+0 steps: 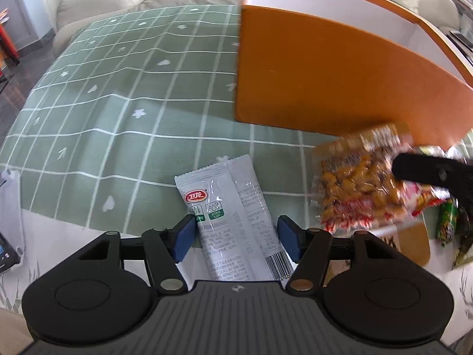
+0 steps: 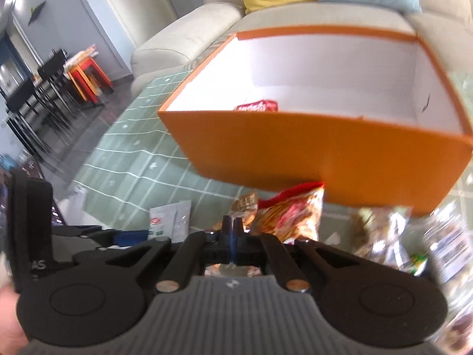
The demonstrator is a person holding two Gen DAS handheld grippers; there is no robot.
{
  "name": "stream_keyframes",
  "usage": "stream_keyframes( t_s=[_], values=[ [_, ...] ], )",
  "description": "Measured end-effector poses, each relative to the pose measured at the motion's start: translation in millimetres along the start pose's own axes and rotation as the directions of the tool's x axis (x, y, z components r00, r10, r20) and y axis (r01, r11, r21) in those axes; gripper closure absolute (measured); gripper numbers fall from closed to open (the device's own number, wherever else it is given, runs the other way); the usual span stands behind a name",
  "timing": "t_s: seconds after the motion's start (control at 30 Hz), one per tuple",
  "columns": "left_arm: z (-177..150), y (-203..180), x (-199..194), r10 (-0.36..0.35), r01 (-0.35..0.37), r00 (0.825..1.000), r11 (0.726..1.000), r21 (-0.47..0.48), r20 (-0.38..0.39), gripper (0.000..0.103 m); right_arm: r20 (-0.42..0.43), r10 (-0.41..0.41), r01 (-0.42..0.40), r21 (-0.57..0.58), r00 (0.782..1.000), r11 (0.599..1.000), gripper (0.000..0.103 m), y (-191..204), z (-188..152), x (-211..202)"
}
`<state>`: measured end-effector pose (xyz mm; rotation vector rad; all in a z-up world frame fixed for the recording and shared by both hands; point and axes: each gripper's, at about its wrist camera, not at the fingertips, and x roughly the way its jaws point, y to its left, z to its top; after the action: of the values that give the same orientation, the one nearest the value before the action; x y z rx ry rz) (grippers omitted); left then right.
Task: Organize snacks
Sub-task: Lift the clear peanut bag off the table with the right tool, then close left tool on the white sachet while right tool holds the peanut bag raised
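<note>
An orange box (image 1: pixel 325 68) with a white inside stands on the green checked cloth; it also shows in the right wrist view (image 2: pixel 310 151), with a red packet (image 2: pixel 258 106) inside. My left gripper (image 1: pixel 236 238) is open, its blue pads on either side of a grey-white snack packet (image 1: pixel 236 216) lying on the cloth. My right gripper (image 2: pixel 232 227) is shut on a clear bag of yellow-brown snack (image 1: pixel 357 189), lifted in front of the box; the bag is blurred and mostly hidden behind the fingers in the right wrist view (image 2: pixel 245 207).
More snack packets lie at the right: a red-and-orange bag (image 2: pixel 295 210), clear bags (image 2: pixel 381 230) and a green packet (image 1: pixel 448 222). A beige sofa (image 2: pixel 192 41) with cushions stands behind the table. A dark device (image 1: pixel 6 254) sits at the left edge.
</note>
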<state>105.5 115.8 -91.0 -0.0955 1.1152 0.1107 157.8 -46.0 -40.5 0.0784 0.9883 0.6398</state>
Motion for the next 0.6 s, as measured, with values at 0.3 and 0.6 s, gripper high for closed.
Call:
stream_keyframes(
  t_s=[0.3, 0.6],
  values=[
    [-3, -17, 2, -0.019, 0.017, 0.999, 0.997, 0.071, 0.031, 0.041, -0.009, 0.124, -0.123, 0.055, 0.992, 0.991, 0.101, 0, 3, 7],
    [-3, -18, 2, -0.019, 0.016, 0.999, 0.997, 0.072, 0.033, 0.041, -0.028, 0.047, -0.04, 0.21, 0.998, 0.977, 0.067, 0, 5, 8]
  ],
)
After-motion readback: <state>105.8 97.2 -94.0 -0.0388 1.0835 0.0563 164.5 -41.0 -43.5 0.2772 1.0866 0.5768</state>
